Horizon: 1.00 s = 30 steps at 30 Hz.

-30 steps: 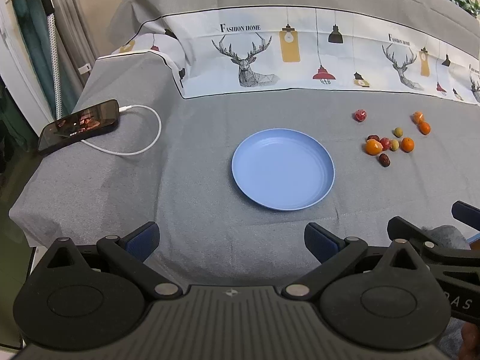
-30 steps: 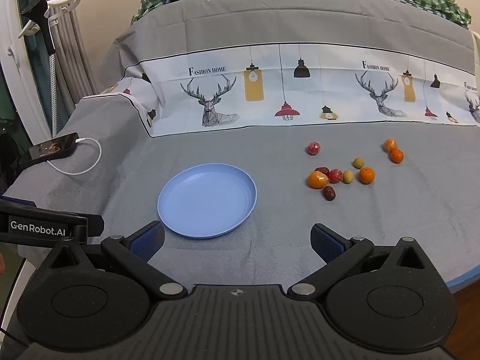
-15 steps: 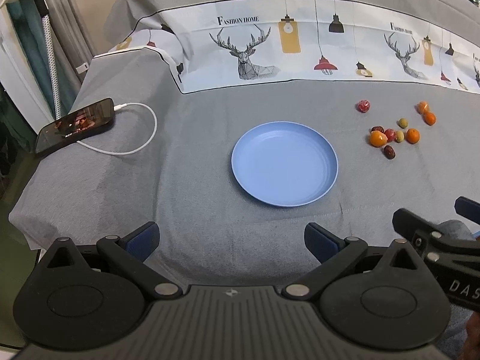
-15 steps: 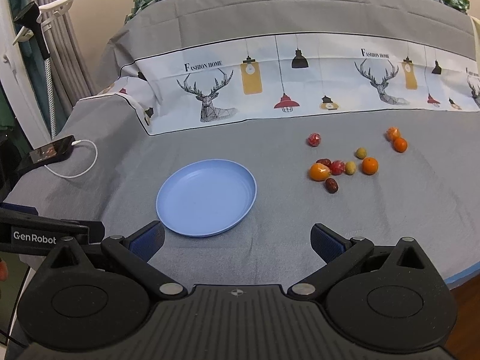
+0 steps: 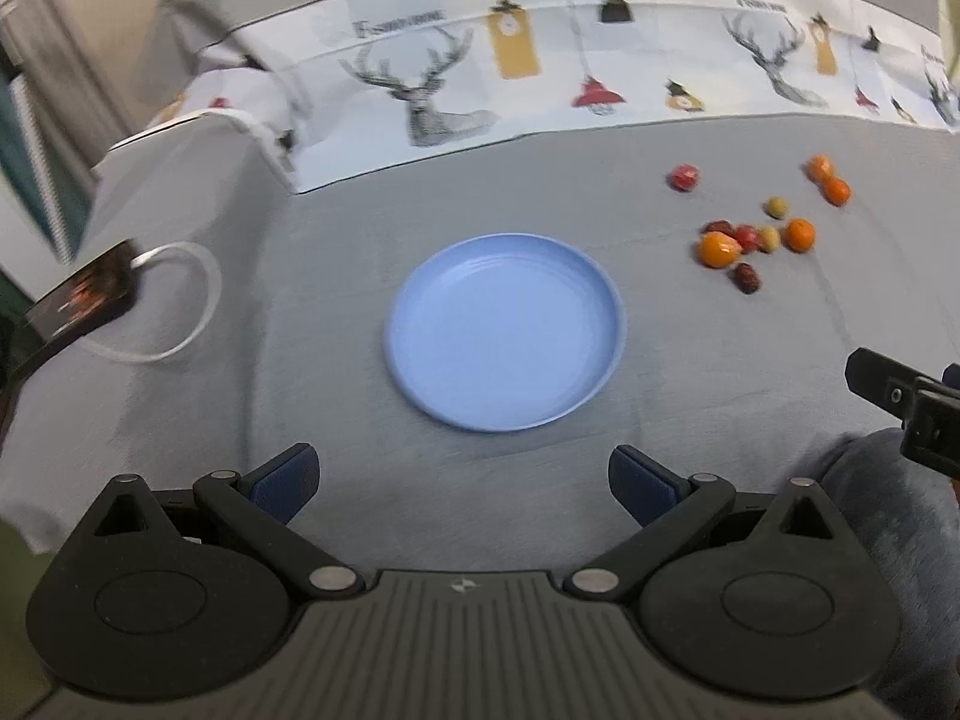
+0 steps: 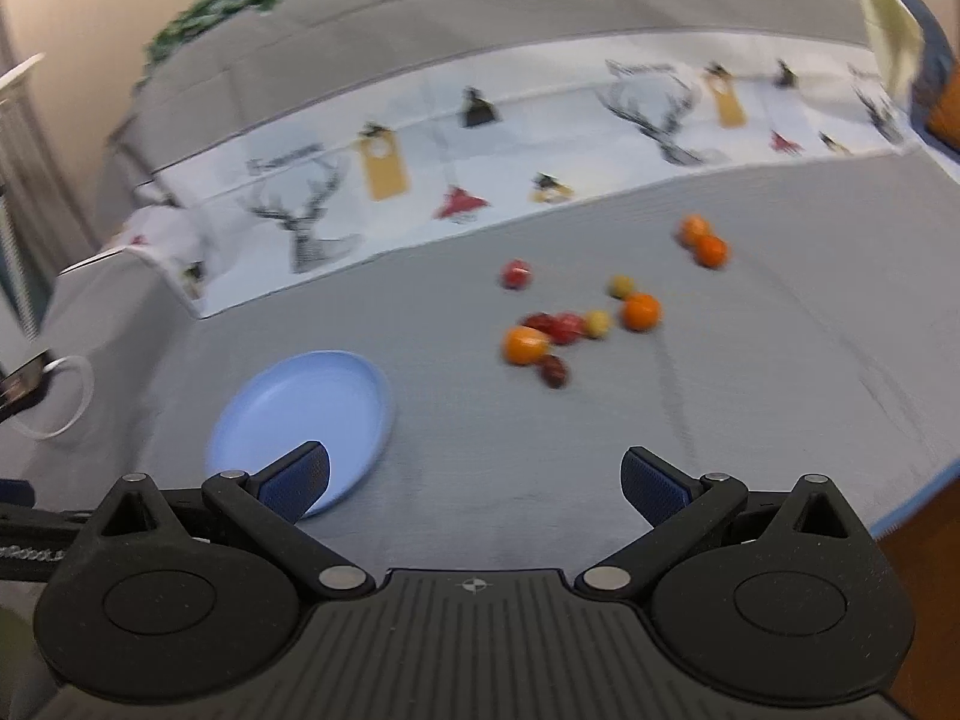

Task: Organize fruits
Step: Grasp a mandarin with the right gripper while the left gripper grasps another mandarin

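Both hand-held tools hang empty, jaws spread: the right gripper [image 6: 474,474] faces the scattered small fruits [image 6: 564,327] at its 12 o'clock. The left gripper [image 5: 462,471] fronts the blue plate [image 5: 414,306], fruits off at 2 o'clock, so the right looks nearer.

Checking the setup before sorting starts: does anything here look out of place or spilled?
The fruits lie loose on the grey sheet, right of the bare blue plate. A phone on its white cable sits at the sheet's left edge, unrelated to fruit.
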Motion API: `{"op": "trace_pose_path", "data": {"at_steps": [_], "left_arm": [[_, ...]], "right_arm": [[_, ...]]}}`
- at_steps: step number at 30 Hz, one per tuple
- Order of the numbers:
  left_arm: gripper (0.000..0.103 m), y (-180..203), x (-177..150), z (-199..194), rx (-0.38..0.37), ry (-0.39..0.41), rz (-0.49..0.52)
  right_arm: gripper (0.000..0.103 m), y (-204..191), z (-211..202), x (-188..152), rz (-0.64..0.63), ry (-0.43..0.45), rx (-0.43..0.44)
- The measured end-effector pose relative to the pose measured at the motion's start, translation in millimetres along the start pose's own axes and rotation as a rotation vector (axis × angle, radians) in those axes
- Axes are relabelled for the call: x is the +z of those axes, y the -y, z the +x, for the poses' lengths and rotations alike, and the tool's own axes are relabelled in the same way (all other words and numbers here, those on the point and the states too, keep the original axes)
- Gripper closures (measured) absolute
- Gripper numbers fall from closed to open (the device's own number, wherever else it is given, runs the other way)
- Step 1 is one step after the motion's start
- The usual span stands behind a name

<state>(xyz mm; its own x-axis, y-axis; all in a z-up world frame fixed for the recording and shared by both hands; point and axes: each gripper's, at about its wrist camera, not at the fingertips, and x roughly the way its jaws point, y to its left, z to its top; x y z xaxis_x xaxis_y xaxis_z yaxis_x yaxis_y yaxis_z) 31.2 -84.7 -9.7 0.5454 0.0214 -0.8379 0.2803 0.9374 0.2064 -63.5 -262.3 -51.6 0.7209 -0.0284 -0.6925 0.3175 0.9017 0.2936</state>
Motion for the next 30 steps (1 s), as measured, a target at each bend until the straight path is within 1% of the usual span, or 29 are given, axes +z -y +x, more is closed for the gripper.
{"op": "trace_pose_path", "data": {"at_steps": [5, 8, 10, 11, 14, 18, 20, 21, 23, 24, 26, 27, 28, 29, 30], "left_arm": [[0.000, 43, 34, 28, -0.060, 0.002, 0.064], [0.000, 74, 60, 60, -0.100, 0.011, 0.115], [0.000, 92, 78, 87, -0.132, 0.010, 0.134], [0.000, 100, 88, 102, -0.143, -0.007, 0.139], [0.000, 125, 118, 150, -0.204, -0.076, 0.120], [0.000, 152, 148, 200, -0.253, -0.147, 0.102], [0.001, 162, 157, 219, -0.267, -0.175, 0.106], [0.001, 168, 160, 227, -0.276, -0.189, 0.113], [0.001, 178, 167, 241, -0.308, -0.217, 0.129], [0.001, 183, 169, 247, -0.313, -0.232, 0.146], [0.002, 190, 173, 256, -0.311, -0.228, 0.163], [0.008, 190, 176, 259, -0.322, -0.218, 0.147], [0.027, 189, 178, 262, -0.344, -0.221, 0.126], [0.040, 187, 180, 265, -0.386, -0.232, 0.103], [0.059, 185, 181, 267, -0.428, -0.250, 0.076]], "right_arm": [[0.000, 41, 22, 5, 0.060, -0.024, -0.084], [0.000, 62, 41, 11, 0.054, -0.029, -0.138], [0.000, 75, 61, 19, 0.023, -0.028, -0.183], [0.001, 83, 75, 23, 0.010, -0.035, -0.207], [0.001, 100, 116, 35, -0.010, -0.070, -0.234], [0.001, 114, 168, 46, -0.024, -0.118, -0.235], [0.001, 117, 191, 51, -0.042, -0.127, -0.235], [0.001, 119, 204, 55, -0.051, -0.145, -0.225], [0.001, 121, 227, 62, -0.075, -0.166, -0.210], [0.001, 122, 236, 63, -0.094, -0.160, -0.214], [0.002, 123, 257, 67, -0.131, -0.175, -0.244], [0.002, 124, 264, 70, -0.134, -0.175, -0.245], [0.002, 124, 269, 73, -0.140, -0.159, -0.232], [0.008, 124, 273, 75, -0.150, -0.141, -0.221], [0.026, 124, 275, 76, -0.167, -0.118, -0.208]]}}
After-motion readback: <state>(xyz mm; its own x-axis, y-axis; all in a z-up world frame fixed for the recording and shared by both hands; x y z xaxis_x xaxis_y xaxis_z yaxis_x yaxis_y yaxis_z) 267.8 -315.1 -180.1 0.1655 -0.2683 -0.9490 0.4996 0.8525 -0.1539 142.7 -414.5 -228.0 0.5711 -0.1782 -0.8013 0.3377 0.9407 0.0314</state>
